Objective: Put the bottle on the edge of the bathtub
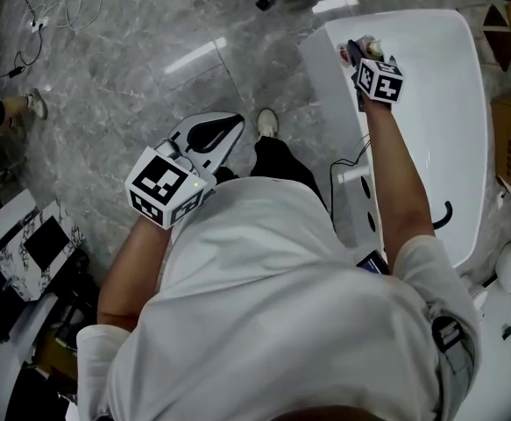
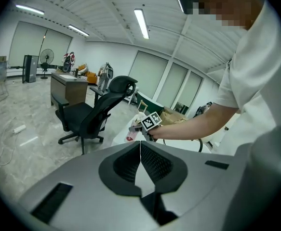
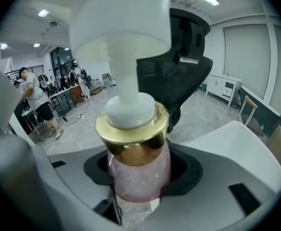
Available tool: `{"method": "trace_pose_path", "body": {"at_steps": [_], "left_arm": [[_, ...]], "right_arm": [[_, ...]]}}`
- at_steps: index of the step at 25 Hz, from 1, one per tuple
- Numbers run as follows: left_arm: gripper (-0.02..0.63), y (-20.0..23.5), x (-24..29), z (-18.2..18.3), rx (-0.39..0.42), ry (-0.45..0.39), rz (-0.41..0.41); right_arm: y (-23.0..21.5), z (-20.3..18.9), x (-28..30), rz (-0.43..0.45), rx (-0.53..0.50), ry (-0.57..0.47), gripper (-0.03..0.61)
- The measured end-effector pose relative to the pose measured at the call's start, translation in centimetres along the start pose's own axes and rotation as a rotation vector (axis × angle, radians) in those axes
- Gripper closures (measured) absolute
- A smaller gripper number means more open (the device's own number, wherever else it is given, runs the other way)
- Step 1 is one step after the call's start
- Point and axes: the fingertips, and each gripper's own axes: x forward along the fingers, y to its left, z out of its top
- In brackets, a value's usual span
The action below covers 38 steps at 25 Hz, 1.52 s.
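The placing step is in hand. The right gripper point(image 1: 361, 57) has its jaws clamped on both sides of the bottle point(image 3: 138, 165), gripping its body and holding it upright at the far left rim of the tub point(image 1: 332, 77). Whether the base touches the rim I cannot tell. The next move, I judge, is to settle the base flat on the rim, then spread the jaws and back off without tipping it. The bottle has a clear pink body, a gold collar and a white pump head, so it is probably top-heavy. The left gripper point(image 2: 140, 154) hangs near the person's waist, jaws closed on nothing
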Motion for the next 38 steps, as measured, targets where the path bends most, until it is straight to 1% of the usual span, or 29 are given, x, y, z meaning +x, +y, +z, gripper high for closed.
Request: {"method": "trace_pose_path", "body": {"at_steps": [5,8,12,15,20,27,36,38], "left_arm": [[0.595,1.5,0.6,0.7,-0.022,0.006,0.056],[0.595,2.1,1.1,0.6,-0.039,0.012,0.067],[0.595,2.8,1.9,0.6,-0.056,0.021,0.078],[0.595,2.7,2.6,0.9,-0.067,0.018,0.080],[0.595,3.0,3.0,1.1,-0.058,0.029,0.086],[0.595,3.2,3.2,0.9,-0.069,0.037,0.086],[0.594,3.2,3.6,0.8,-0.066,0.034,0.082],[0.595,3.1,3.4,0.9,-0.070,0.031,0.084]], "right_arm": [[-1.7,0.6,3.9,-0.023,-0.021,0.004,0.354],[-2.7,0.7,5.6,-0.044,-0.020,0.012,0.354],[-3.2,0.8,7.8,-0.048,0.000,0.010,0.353],[-3.4,1.0,8.2,-0.055,-0.010,0.010,0.353],[-3.1,0.1,9.5,-0.048,0.004,0.023,0.351],[-2.9,-0.3,9.3,-0.064,-0.006,0.014,0.347],[-2.7,-0.6,9.7,-0.040,-0.004,0.016,0.339],[-2.6,-0.4,9.5,-0.033,-0.002,0.013,0.329]]}}
